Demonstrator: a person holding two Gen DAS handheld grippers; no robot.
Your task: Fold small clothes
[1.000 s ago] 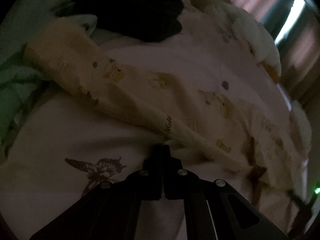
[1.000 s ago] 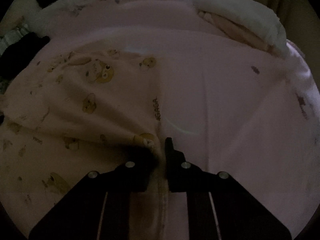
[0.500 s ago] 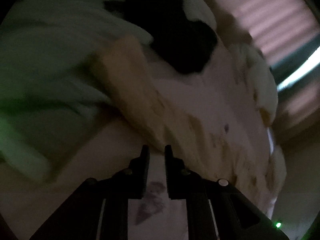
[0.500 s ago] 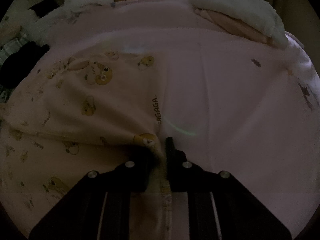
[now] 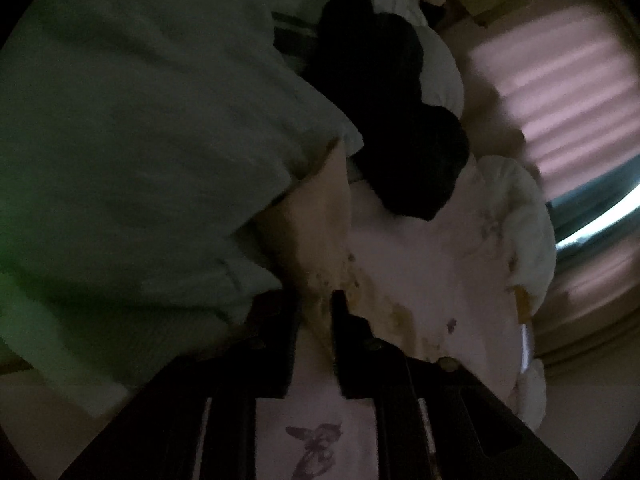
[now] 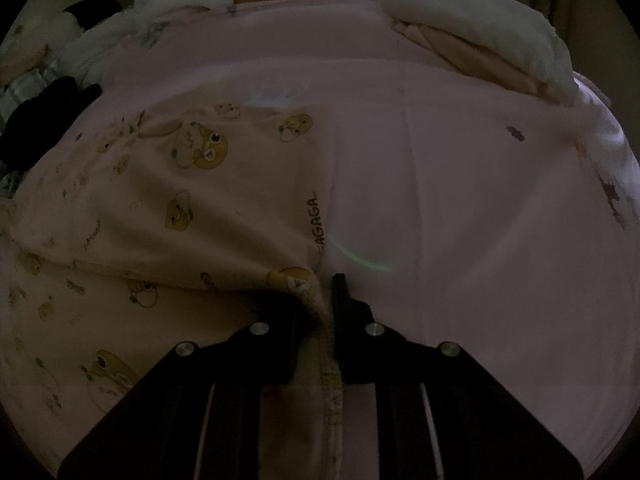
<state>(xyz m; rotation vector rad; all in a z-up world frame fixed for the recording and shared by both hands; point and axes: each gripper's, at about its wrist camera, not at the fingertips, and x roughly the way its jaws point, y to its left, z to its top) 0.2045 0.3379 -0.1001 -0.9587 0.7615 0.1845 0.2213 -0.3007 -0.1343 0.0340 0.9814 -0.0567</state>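
- Left wrist view is dim and blurred; a large pale greenish cloth mass (image 5: 152, 152) fills the left half and cannot be identified further.
- The left gripper (image 5: 316, 308) has its jaws opening; the cream printed garment (image 5: 316, 216) runs up from the gap between them, and whether the pads touch it cannot be made out.
- A black garment (image 5: 404, 136) lies beyond, partly over white bedding.
- The surface is a pink bedsheet (image 6: 460, 200) with small butterfly prints; one butterfly (image 5: 316, 448) shows under the left gripper.
- Pleated curtains (image 5: 560, 92) with a bright slit stand at the right edge.
- Right wrist view: the right gripper (image 6: 320, 300) pinches the garment's hem, jaws nearly together.
- The bear-print garment spreads flat to the left on the sheet, lettering "GAGAGA" along its edge.
- White folded bedding (image 6: 480, 32) lies at the far right corner.
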